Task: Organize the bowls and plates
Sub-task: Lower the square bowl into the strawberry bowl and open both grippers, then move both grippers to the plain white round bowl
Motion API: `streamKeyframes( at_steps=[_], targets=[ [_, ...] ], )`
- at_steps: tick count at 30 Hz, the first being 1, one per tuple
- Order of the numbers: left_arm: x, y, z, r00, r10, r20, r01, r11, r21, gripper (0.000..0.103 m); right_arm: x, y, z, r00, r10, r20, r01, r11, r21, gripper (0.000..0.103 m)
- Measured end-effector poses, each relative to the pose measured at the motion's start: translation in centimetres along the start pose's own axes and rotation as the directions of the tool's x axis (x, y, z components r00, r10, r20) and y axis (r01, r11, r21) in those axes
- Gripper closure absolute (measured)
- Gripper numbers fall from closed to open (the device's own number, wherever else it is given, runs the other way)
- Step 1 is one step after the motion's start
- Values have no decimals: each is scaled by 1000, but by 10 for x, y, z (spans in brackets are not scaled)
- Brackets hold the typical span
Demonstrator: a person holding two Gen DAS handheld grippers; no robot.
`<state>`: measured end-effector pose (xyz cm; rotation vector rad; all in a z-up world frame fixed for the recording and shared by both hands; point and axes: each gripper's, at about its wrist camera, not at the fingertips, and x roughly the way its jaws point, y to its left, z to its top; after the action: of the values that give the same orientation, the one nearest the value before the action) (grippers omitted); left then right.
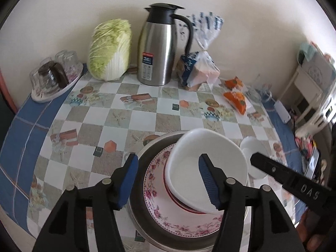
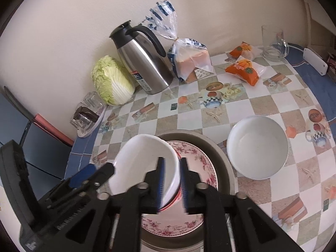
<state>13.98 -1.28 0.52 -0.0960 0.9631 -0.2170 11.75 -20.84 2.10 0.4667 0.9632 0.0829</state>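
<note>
Checkered tablecloth (image 1: 134, 124) under the dish stack; both grippers angled down, left gripper (image 1: 168, 180) spread wide, right gripper (image 2: 172, 180) loosely straddling the white bowl's (image 2: 145, 159) rim, not pinching.

A round grey metal pan (image 1: 138, 191) sits low in the centre of both views. Inside it lies a flat white plate with a pink floral rim (image 1: 155, 197). On that plate rests a red-rimmed bowl (image 1: 178, 199), mostly hidden. A plain white bowl (image 1: 189, 163) sits tilted in it, its mouth leaning toward the upper left of the right wrist view. Another plain white bowl (image 2: 257, 147) stands upright on the bench, just beside the pan's right edge.
</note>
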Motion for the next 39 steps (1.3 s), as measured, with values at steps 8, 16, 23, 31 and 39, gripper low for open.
streamKeyframes(
  at_steps=[8, 16, 23, 31, 39],
  targets=[
    [-1, 15, 0, 999, 42, 0, -41, 994, -97, 28, -3, -11, 0, 1000, -25, 5, 25, 1000, -1, 29],
    [0, 14, -3, 996, 88, 14, -85, 984, -154, 11, -12, -30, 0, 999, -27, 32, 27, 1000, 15, 1],
    [-7, -6, 0, 993, 91, 70, -81, 988, -134, 7, -26, -58, 4, 996, -53, 72, 49, 997, 53, 0],
    [-11, -45, 8, 990, 25, 140, -17, 998, -55, 7, -46, -107, 11, 983, -143, 112, 128, 983, 135, 0],
    [-7, -88, 12, 989, -79, 123, 70, 995, 71, 7, -54, -146, 16, 975, -189, 113, 164, 966, 203, 0]
  ],
)
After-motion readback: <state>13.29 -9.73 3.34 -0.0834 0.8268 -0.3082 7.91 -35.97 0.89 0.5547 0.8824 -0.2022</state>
